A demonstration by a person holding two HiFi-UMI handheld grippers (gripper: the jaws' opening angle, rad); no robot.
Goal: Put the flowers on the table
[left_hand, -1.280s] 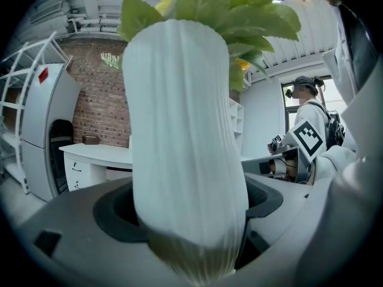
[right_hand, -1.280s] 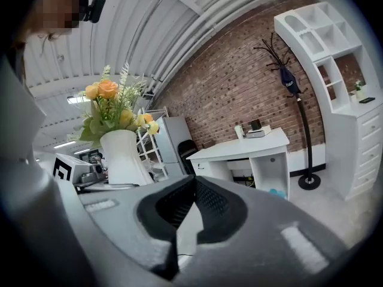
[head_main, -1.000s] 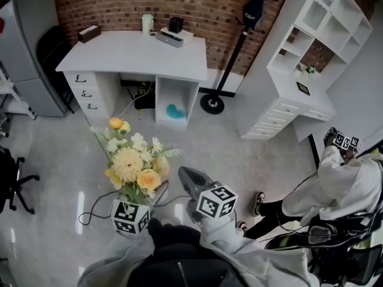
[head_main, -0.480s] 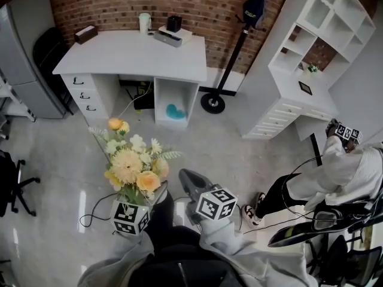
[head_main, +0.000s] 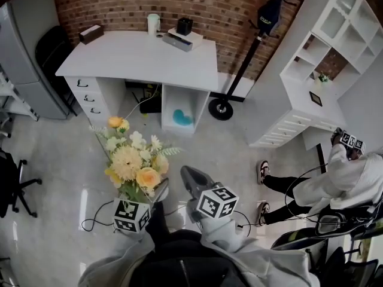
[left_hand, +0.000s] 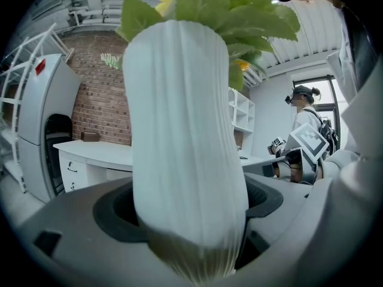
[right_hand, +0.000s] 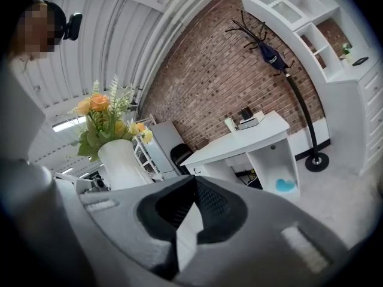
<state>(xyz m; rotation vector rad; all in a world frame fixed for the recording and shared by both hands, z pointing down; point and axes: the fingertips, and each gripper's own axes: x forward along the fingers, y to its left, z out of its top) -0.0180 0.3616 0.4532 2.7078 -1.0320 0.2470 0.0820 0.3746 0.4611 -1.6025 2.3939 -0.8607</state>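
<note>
1. A bouquet of yellow, orange and white flowers (head_main: 133, 160) stands upright in a ribbed white vase (left_hand: 182, 148), carried above the glossy floor (head_main: 54, 178) and well apart from the white table (head_main: 143, 55) by the brick wall.

2. By the look of it, the job is at the carrying stage. The flowers are lifted and in hand, but the walk to the table and the setting-down are not yet done.

3. The left gripper (head_main: 140, 202) has its jaws pinching the lower body of the vase. In the left gripper view the vase fills the gap between them, and the leaves spill over its rim.

4. The right gripper (right_hand: 190, 220) holds nothing. Its jaws are pressed together with no gap to be seen, and it points toward the table, just beside the bouquet.

5. The tabletop has bare room in the middle. A pale cup (head_main: 154, 23), a brown box (head_main: 91, 33) and a few dark items sit along its back edge.

6. A second person (head_main: 341, 184) in light clothing sits at the right, near a white shelf unit (head_main: 317, 70).
</note>
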